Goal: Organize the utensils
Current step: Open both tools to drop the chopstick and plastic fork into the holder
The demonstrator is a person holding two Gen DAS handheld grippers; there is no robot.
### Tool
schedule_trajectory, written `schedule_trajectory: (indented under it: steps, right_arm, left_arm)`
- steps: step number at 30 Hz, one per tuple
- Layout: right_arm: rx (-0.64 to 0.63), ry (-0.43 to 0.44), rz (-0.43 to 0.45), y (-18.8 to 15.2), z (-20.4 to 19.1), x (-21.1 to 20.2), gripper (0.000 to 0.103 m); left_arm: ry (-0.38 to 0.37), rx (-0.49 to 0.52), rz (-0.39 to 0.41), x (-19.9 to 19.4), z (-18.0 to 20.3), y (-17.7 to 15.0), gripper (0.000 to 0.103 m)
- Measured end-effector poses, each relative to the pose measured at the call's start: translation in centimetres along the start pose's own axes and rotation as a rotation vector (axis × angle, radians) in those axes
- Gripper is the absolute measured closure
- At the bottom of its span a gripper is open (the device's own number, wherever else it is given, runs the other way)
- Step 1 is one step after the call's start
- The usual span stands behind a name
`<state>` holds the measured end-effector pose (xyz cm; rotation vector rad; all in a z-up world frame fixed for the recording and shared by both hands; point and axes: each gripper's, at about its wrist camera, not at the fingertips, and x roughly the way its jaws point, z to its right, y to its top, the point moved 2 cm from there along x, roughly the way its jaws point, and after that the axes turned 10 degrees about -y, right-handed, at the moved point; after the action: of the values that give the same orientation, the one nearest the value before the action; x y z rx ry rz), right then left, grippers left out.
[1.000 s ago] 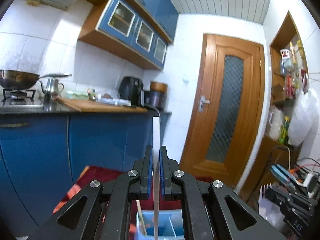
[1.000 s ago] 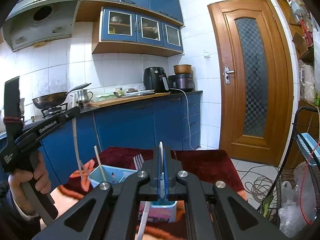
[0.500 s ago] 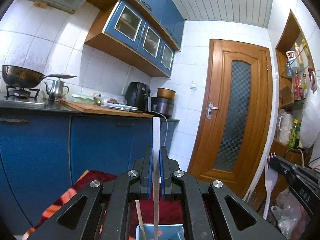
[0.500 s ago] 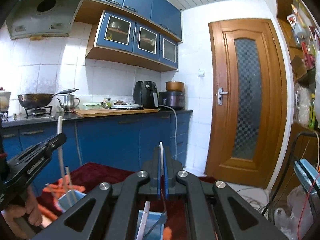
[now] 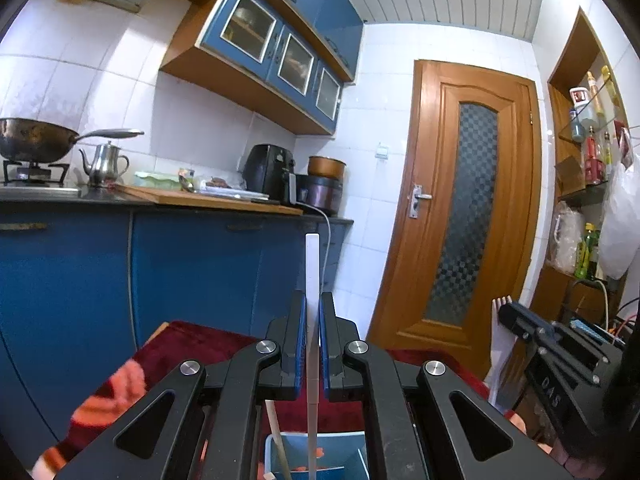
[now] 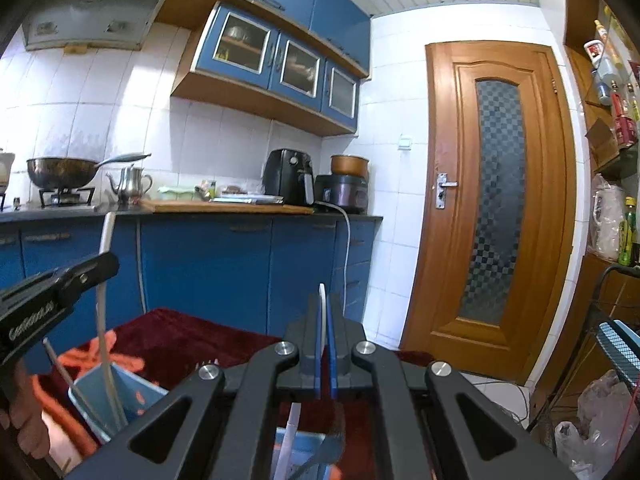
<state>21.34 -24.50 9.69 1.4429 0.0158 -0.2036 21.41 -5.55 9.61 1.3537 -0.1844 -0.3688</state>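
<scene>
My left gripper [image 5: 312, 312] is shut on a white utensil handle [image 5: 311, 272] that stands upright, its lower end reaching down into a light blue holder box [image 5: 352, 456]. A thin stick [image 5: 276, 428] leans in that box. My right gripper [image 6: 324, 316] is shut on a white plastic fork [image 6: 321, 312], seen edge-on; its tines show in the left wrist view [image 5: 502, 304]. A second light blue holder [image 6: 308, 456] with a white utensil [image 6: 290, 432] sits under the right gripper. The left gripper also shows at the left of the right wrist view [image 6: 52, 292], over its box [image 6: 120, 396].
Both holders stand on a dark red patterned cloth [image 6: 192, 332]. Blue kitchen cabinets [image 5: 192, 272] with a worktop, wok, kettle and air fryer lie behind. A wooden door [image 6: 496, 208] is to the right, with shelves, cables and plastic bags [image 6: 592, 420] at far right.
Both grippers have tilted upward and shifted, so the holders have slid lower in view. The right gripper with its fork has come closer to the left one. Both grips are unchanged.
</scene>
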Motion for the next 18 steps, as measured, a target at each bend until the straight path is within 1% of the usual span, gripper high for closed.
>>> schedule_trajectory:
  steps: [4, 6, 7, 9, 11, 15, 18]
  right_arm:
    - [0.000, 0.037, -0.047, -0.6, -0.1, 0.1, 0.099]
    - [0.016, 0.055, -0.075, -0.9, 0.0, 0.0, 0.097]
    - [0.017, 0.057, -0.078, -1.1, 0.0, 0.0, 0.096]
    - [0.019, 0.060, -0.077, -1.0, 0.1, -0.4, 0.090]
    - [0.032, 0.071, -0.077, -0.8, 0.3, -0.9, 0.089]
    - [0.069, 0.086, -0.066, -0.2, 1.0, -2.5, 0.086]
    - [0.101, 0.102, -0.072, 0.3, 1.6, -3.5, 0.083]
  left_arm:
    - [-0.002, -0.007, -0.028, 0.2, 0.0, -0.3, 0.097]
    - [-0.009, -0.007, -0.052, 0.3, 0.1, -0.4, 0.092]
    - [-0.012, -0.006, -0.059, 0.3, 0.2, -0.5, 0.090]
    - [-0.014, 0.001, -0.070, 0.0, 0.5, -0.5, 0.087]
    - [-0.013, 0.010, -0.078, -0.2, 0.8, -0.2, 0.084]
    - [-0.019, 0.011, -0.078, -1.3, 1.3, 0.6, 0.083]
    - [-0.028, 0.006, -0.094, -2.2, 1.6, 1.2, 0.083]
